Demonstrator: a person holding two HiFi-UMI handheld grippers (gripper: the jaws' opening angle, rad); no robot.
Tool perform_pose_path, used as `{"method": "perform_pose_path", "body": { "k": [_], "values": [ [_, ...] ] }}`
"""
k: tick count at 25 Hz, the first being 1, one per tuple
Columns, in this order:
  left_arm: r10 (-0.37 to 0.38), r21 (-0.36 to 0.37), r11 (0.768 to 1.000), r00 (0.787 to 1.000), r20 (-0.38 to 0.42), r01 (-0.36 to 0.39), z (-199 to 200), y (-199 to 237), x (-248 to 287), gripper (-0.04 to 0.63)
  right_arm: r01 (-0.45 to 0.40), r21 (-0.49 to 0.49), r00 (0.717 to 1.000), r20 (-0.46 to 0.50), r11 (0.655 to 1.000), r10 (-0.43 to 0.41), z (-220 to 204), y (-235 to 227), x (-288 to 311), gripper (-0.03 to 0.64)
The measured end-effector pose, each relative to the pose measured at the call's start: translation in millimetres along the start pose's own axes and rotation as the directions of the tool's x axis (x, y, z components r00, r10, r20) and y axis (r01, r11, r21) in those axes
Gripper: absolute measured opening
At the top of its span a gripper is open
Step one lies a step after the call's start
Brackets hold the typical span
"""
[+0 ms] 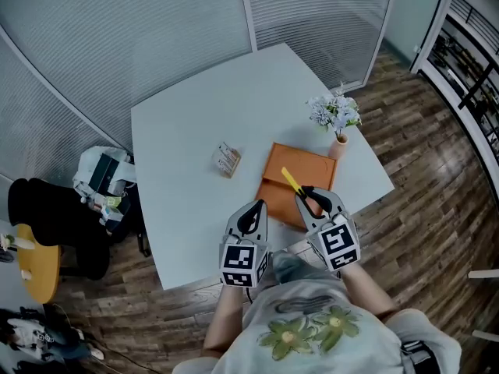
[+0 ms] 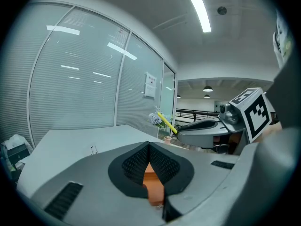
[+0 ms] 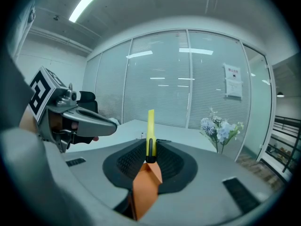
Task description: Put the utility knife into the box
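An orange box (image 1: 308, 166) lies on the white table (image 1: 187, 123), right of centre near the front edge. My right gripper (image 1: 306, 197) hovers over the box's near side, shut on the yellow utility knife (image 1: 292, 181). The knife (image 3: 150, 131) sticks out forward from between the pads of the right gripper (image 3: 150, 150), with orange box showing below. My left gripper (image 1: 255, 207) is by the box's left front corner. In its own view the left gripper (image 2: 149, 147) has its jaws together with nothing between them, and the box (image 2: 153, 185) shows through the gap underneath.
A small vase of pale flowers (image 1: 335, 119) stands just behind the box at the table's right corner. A small clear packet (image 1: 227, 160) lies left of the box. Bags on a dark chair (image 1: 101, 181) sit off the table's left. Glass partition walls stand behind.
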State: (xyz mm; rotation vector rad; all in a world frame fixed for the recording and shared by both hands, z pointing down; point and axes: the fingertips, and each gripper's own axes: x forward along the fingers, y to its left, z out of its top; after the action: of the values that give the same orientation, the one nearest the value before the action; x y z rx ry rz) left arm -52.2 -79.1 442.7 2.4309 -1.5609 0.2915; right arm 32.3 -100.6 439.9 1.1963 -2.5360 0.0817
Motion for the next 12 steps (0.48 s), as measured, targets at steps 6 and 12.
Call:
{"method": "perform_pose_path", "body": {
  "k": [6,12],
  "values": [
    [0.009,-0.012,1.000,1.000,-0.013,-0.009,-2.6,11.8,11.2,0.000,-0.020,0.006,0.999,-0.030,1.000,0.020,-9.2,-2.3,15.0,0.072],
    [0.014,-0.022,1.000,0.999,-0.035,-0.014,-8.8,22.2,22.2,0.000,-0.048,0.014,0.997,-0.064,0.999,0.049,-17.6,-4.0,30.5,0.072]
  ]
}}
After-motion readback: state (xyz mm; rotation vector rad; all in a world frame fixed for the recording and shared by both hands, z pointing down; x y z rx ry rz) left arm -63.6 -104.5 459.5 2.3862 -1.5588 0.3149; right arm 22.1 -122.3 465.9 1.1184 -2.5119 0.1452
